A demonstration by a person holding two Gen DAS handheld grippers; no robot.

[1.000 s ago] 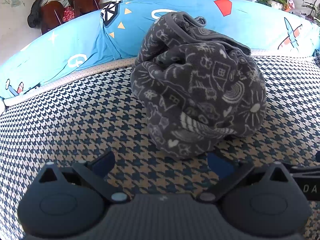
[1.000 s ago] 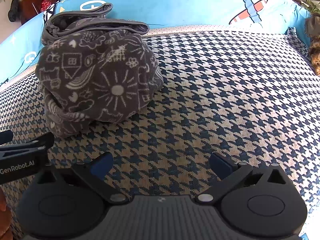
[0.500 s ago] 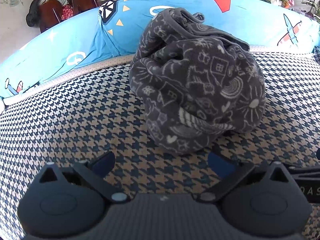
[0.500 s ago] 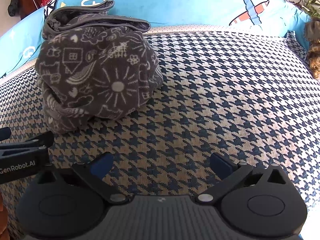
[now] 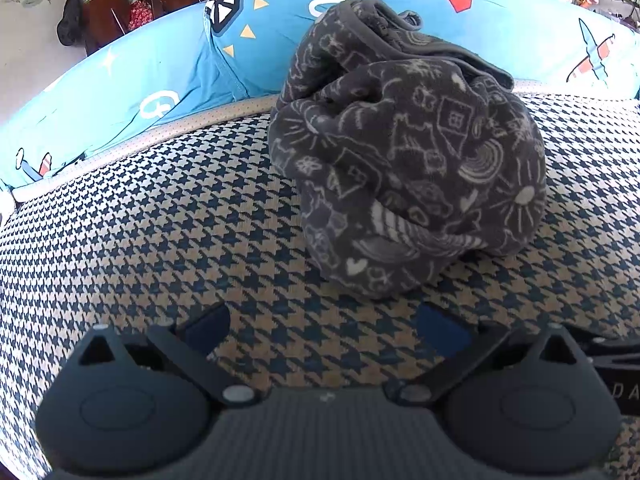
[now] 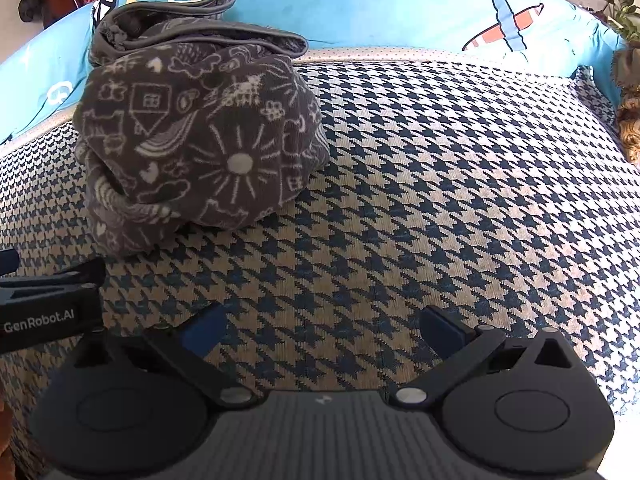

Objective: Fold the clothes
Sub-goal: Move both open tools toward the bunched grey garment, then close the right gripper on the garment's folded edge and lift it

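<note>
The bunched grey doodle-print fleece garment point(image 5: 408, 168) sits far on the houndstooth cushion point(image 6: 440, 184), near its piped far edge, blue cartoon-print sheet point(image 6: 400, 4) behind. Bare cushion spreads right and near. Left gripper point(image 5: 322, 326) and right gripper point(image 6: 322, 326) gape wide, empty.

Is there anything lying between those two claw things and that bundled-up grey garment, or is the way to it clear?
Nothing visible blocks either one. Only bare houndstooth cover lies between the open left gripper and the crumpled grey garment. The open right gripper has the same clear stretch, with the garment off to its left.
</note>
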